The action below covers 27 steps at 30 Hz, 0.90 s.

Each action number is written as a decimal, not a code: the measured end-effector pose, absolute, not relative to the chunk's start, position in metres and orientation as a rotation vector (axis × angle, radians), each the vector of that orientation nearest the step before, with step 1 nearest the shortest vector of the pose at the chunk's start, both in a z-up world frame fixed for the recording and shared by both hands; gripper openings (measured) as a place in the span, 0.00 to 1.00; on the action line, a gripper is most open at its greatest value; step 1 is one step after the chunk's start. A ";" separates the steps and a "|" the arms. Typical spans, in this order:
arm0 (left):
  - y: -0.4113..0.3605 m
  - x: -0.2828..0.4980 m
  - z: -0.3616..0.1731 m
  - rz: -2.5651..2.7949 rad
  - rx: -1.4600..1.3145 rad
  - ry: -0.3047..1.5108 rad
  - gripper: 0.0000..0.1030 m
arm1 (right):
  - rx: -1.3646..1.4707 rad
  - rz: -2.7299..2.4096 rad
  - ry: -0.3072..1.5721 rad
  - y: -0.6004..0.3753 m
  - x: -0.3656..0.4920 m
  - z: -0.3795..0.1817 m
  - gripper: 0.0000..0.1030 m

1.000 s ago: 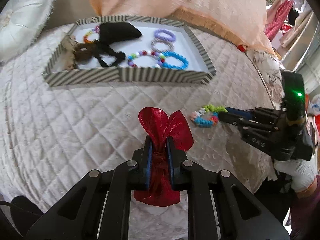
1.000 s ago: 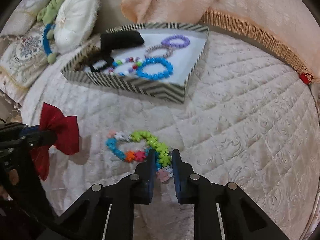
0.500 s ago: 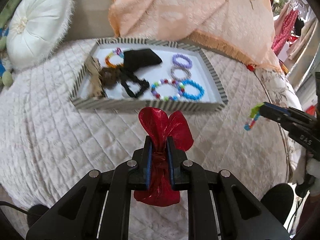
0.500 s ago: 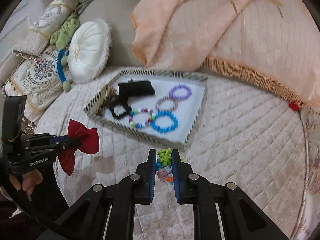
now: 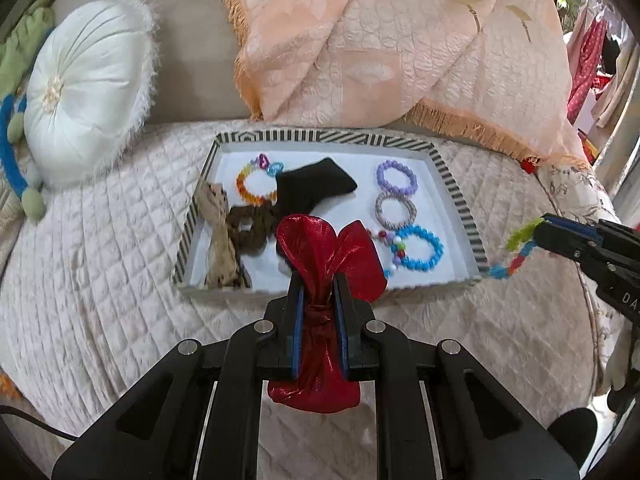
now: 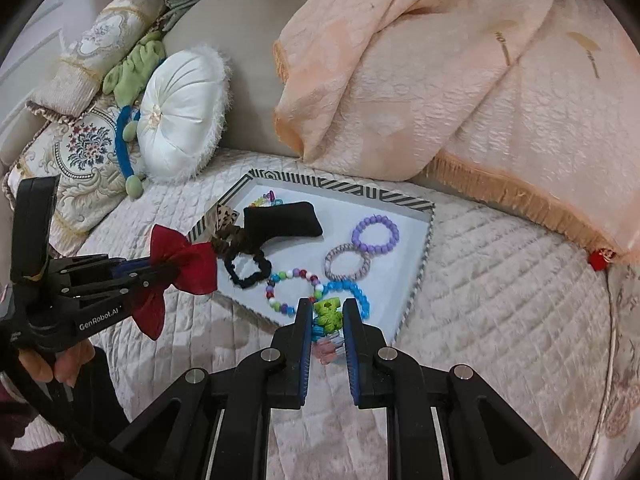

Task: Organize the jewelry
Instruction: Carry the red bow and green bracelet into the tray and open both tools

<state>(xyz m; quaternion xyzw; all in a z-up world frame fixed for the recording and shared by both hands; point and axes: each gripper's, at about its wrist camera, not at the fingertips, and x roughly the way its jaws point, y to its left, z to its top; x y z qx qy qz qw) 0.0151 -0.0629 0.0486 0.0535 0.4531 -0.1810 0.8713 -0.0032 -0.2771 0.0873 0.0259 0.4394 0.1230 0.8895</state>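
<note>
Left gripper (image 5: 318,296), low centre of its own frame, clenching its blue-padded fingers (image 5: 297,320) on the knotted waist of a shiny red fabric bow (image 5: 326,258); crinkled metallic lobes fanning above the pads, a tail bunching below. Seen from the right wrist view at middle left, gripping the same bow (image 6: 182,262) side-on, hanging in the air over the near-left edge of the tray.

Right gripper (image 6: 327,322), low centre of its frame, grasping a chunky plastic bead bracelet (image 6: 328,318) in green, blue and pink, bunched between the fingers (image 6: 305,332). In the left wrist view, entering from the right edge and dangling that bracelet (image 5: 516,250) just past the tray's right corner, clear of the bedding.

Beyond both, lying flat on the quilted cream bedspread (image 5: 100,260): a shallow rectangular tray (image 5: 452,196) with black-and-white striped walls and a white floor. Holding, on the right half, a purple bead bracelet (image 5: 396,177), a grey woven ring (image 5: 395,210) touching it, a bright blue bead bracelet (image 5: 420,248) and a multicoloured bead strand (image 6: 294,290). Holding, on the left half, an orange translucent bead bracelet (image 5: 254,184), a soft black pouch (image 5: 316,188), a brown scrunchie (image 5: 248,228), a black scrunchie (image 6: 248,266) and a leopard-print fabric strip (image 5: 218,240).

Leaving bare white floor along the tray's near edge and open quilt all around the near side. Crowding the far edge: a fringed peach throw (image 5: 380,40). At upper left, resting apart from the tray: a round white tufted cushion (image 5: 84,92).
</note>
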 end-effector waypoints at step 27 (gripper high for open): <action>-0.144 0.135 -0.023 -0.327 0.153 1.048 0.12 | 0.073 0.146 1.055 -0.300 0.122 -0.012 0.14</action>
